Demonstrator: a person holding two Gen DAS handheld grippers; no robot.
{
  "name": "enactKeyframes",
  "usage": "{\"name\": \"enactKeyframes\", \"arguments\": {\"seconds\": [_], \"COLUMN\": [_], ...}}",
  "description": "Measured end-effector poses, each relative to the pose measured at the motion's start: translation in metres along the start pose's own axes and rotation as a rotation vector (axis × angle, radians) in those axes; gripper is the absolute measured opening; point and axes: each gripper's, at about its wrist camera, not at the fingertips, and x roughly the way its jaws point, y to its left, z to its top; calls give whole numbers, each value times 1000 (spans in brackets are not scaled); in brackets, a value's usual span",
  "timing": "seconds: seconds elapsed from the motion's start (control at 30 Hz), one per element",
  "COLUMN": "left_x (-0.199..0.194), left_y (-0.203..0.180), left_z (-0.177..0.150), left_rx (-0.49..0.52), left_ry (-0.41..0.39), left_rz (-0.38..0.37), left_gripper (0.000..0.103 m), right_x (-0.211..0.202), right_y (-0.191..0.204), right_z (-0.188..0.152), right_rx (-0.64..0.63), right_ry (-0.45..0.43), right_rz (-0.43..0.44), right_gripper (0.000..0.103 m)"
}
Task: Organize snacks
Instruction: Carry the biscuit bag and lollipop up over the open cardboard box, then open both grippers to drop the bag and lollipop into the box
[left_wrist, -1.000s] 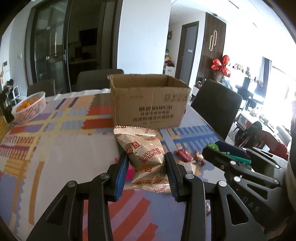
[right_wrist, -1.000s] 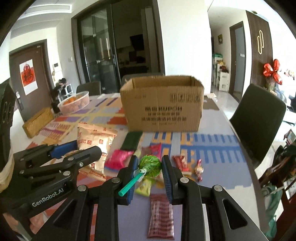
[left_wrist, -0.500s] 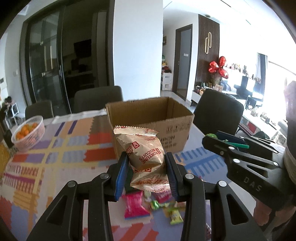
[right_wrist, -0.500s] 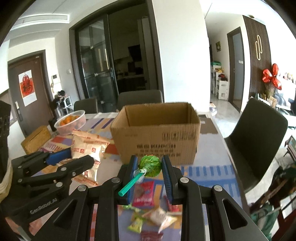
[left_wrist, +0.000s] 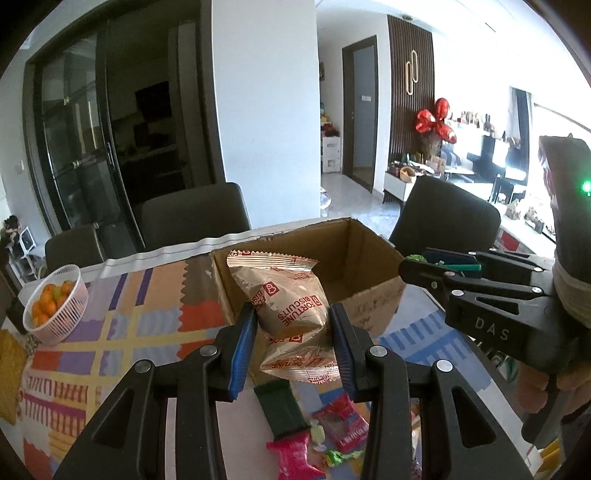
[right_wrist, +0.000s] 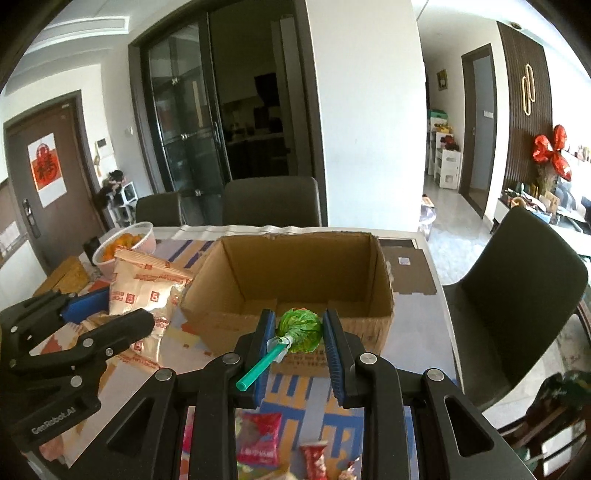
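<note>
My left gripper (left_wrist: 291, 321) is shut on a tan and red biscuit packet (left_wrist: 288, 302), held in the air just before the near left corner of an open cardboard box (left_wrist: 373, 306). The right gripper (right_wrist: 298, 332) is shut on a green-wrapped lollipop (right_wrist: 300, 328) with a teal stick, above the box's near wall (right_wrist: 365, 328). The box inside looks empty. Each gripper shows in the other view: the right gripper (left_wrist: 421, 264) to the right, the left gripper (right_wrist: 107, 314) with the biscuit packet (right_wrist: 144, 291) to the left. Several loose snacks (left_wrist: 295, 448) lie on the table below.
A white basket of oranges (left_wrist: 55, 302) stands at the far left of the patterned tablecloth (left_wrist: 122, 325). Dark chairs (right_wrist: 517, 291) ring the table. A flat piece of cardboard (right_wrist: 410, 273) lies right of the box. A green packet (left_wrist: 282, 410) and red packets (right_wrist: 258, 439) lie near the table's front.
Both grippers have risen and moved forward toward the box with their snacks; its open top is now visible and the loose snacks have dropped to the bottom of both views.
</note>
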Motion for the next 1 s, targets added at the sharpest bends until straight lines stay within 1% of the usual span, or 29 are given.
{"name": "enactKeyframes", "arguments": {"seconds": [0.17, 0.37, 0.47, 0.57, 0.7, 0.87, 0.9, 0.93, 0.97, 1.0], "left_x": [24, 54, 73, 88, 102, 110, 110, 110, 110, 108], "left_y": [8, 16, 19, 21, 24, 27, 28, 28, 28, 28], "left_z": [18, 36, 41, 43, 43, 39, 38, 38, 37, 36], "left_rx": [-16, -30, -48, -56, -71, -74, -72, -69, -66, -66], "left_ry": [45, 111, 163, 195, 218, 233, 234, 237, 237, 232], "left_rz": [-35, -38, -65, -63, -52, -31, -25, -24, -21, -13], "left_gripper": [40, 40, 40, 40, 40, 41, 42, 50, 59, 61], "right_x": [19, 46, 60, 72, 85, 94, 96, 96, 97, 98], "right_y": [-5, -11, -15, -19, -25, -30, -30, -30, -30, -30], "right_z": [17, 30, 35, 38, 38, 34, 33, 31, 30, 30], "right_rx": [-9, -21, -18, -12, 2, 14, 11, 8, 6, 4], "right_ry": [34, 83, 119, 148, 182, 207, 212, 214, 215, 220], "right_rz": [0, -12, -16, -27, -30, -38, -40, -43, -46, -48], "right_gripper": [28, 28, 28, 28, 28, 28, 28, 28, 31, 39]}}
